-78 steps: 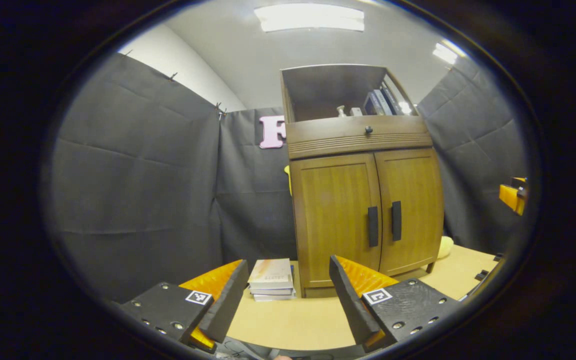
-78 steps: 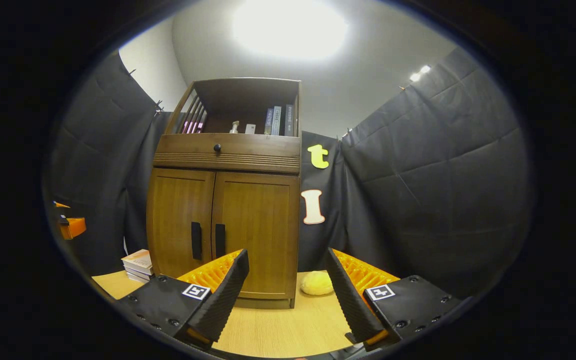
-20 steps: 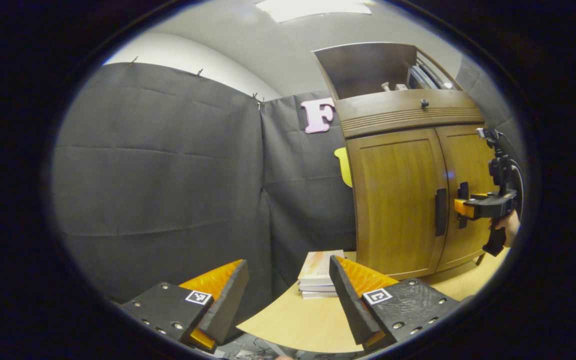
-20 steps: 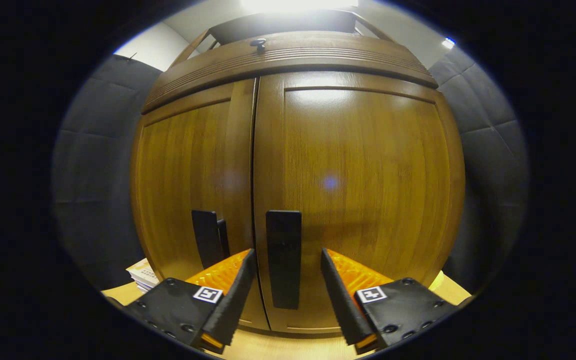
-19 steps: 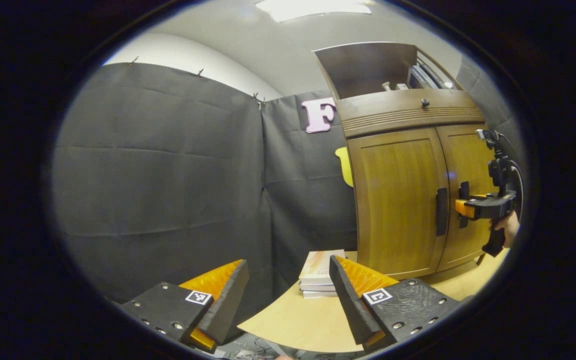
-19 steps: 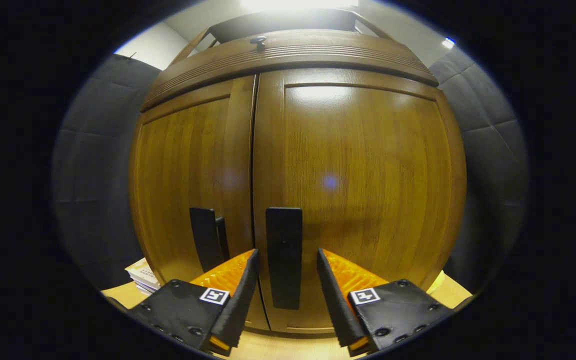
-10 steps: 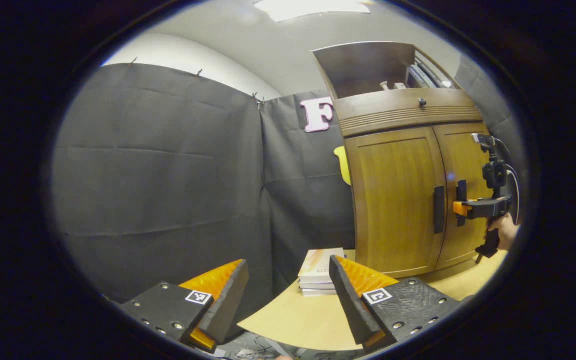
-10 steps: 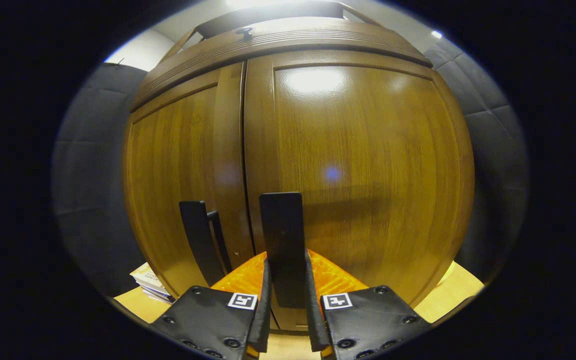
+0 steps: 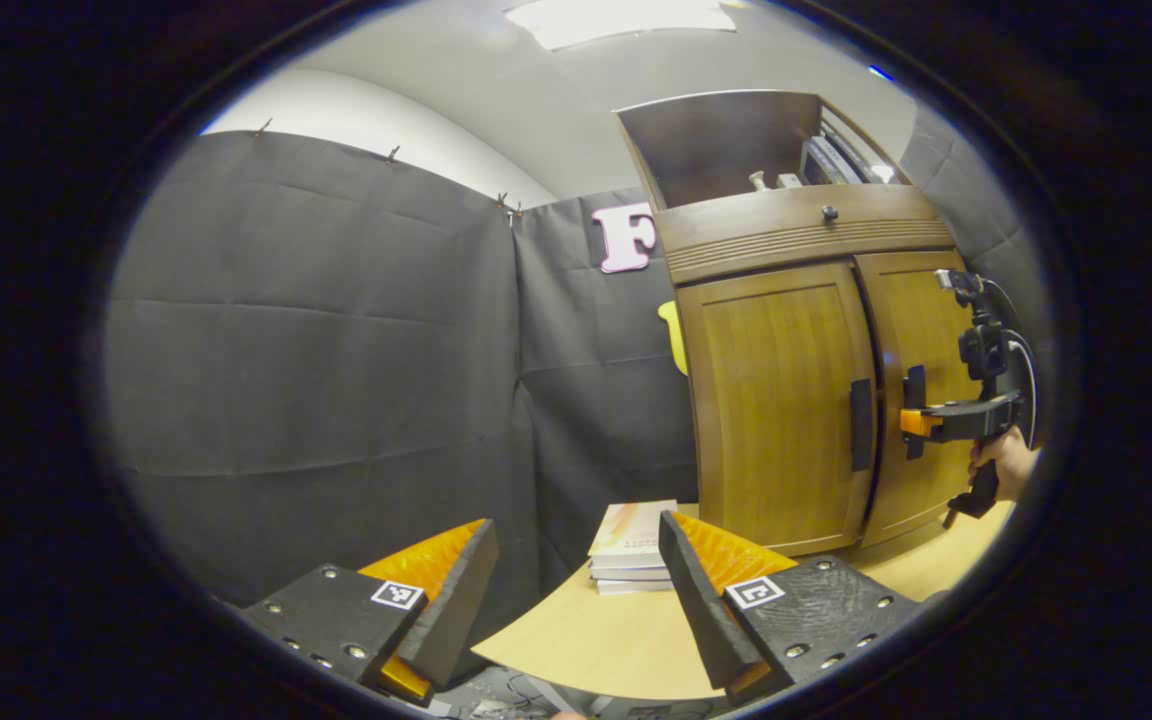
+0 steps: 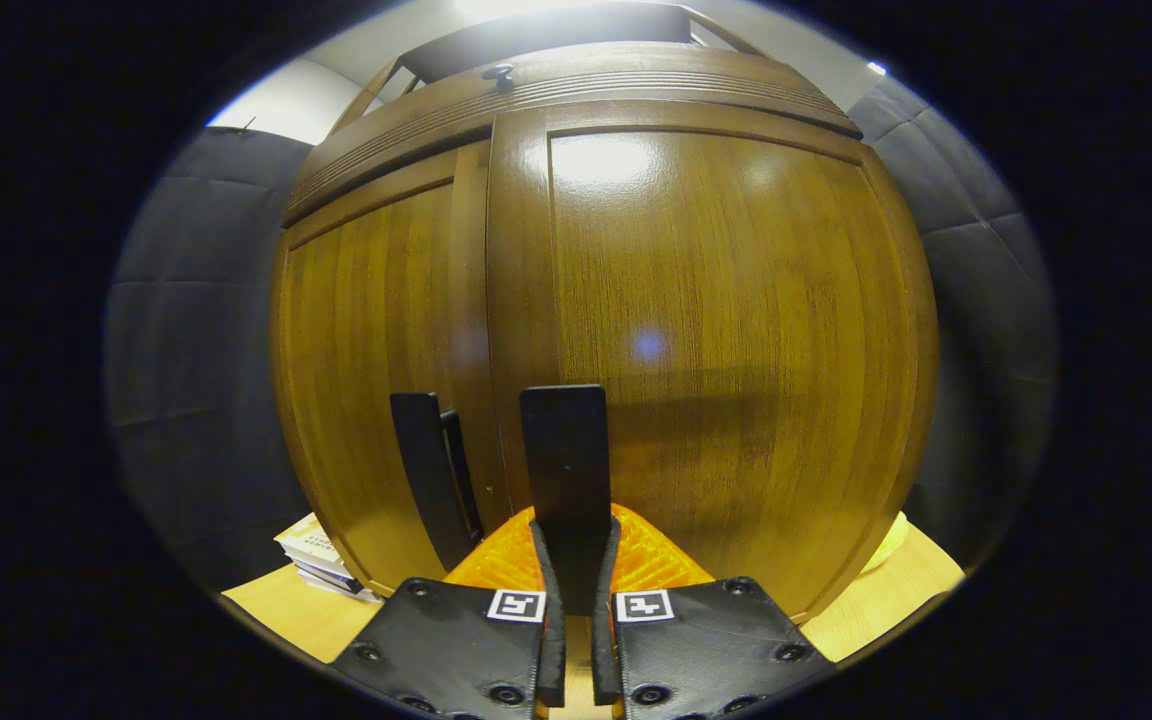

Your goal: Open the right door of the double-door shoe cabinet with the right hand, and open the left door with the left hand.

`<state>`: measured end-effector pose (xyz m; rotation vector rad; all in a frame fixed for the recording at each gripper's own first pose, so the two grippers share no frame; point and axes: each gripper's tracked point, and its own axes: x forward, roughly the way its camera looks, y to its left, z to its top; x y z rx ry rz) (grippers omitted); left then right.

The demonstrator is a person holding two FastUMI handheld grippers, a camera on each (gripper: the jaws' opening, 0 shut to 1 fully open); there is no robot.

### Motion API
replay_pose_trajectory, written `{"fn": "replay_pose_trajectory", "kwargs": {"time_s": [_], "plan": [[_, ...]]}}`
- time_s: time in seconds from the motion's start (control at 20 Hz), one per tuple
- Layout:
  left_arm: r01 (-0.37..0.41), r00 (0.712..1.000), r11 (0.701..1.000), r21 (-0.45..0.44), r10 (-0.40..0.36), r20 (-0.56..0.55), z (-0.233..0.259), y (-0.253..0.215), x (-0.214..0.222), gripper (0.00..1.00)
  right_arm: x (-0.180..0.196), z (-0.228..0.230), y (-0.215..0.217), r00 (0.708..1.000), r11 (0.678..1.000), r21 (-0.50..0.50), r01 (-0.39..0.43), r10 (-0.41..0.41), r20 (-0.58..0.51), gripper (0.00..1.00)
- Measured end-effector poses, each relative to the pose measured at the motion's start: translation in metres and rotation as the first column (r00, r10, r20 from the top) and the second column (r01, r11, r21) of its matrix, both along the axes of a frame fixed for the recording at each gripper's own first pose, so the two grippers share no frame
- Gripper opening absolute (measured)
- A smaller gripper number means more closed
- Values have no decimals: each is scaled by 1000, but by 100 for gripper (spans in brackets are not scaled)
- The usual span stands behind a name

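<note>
Clamping right door handle [image 10: 564,470] with right gripper [image 10: 573,590], both fingers pressed on its lower end. Right door [image 10: 726,340] looks cracked open a little (dark gap along its edge in left gripper view, hard to be sure). Left door [image 9: 781,410] flush with cabinet [image 9: 796,235], left handle [image 9: 862,424] untouched. Left gripper [image 9: 576,590] spread wide, holding nothing, hanging well apart from cabinet over table edge [image 9: 576,650], book stack [image 9: 631,548] just beyond.

Probably a recording booth: black cloth walls [image 9: 316,350]; wooden cabinet [image 9: 786,380] on table [image 9: 596,640].
</note>
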<state>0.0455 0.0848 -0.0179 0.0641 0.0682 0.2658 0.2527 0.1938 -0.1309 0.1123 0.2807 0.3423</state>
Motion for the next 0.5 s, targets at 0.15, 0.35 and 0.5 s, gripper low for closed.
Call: {"fn": "replay_pose_trajectory", "kwargs": {"time_s": [0.15, 0.35, 0.5], "plan": [[21, 1000, 1000, 5, -21, 10, 2, -1, 2, 93, -13, 2, -4, 1000, 1000, 4, -17, 17, -1, 12], [49, 999, 999, -1, -49, 21, 2, -4, 4, 93, -28, 6, -12, 1000, 1000, 5, -31, 31, -1, 12], [68, 997, 998, -3, -68, 29, 2, -5, 6, 93, -39, 7, -18, 999, 999, 4, -40, 40, -4, 14]]}}
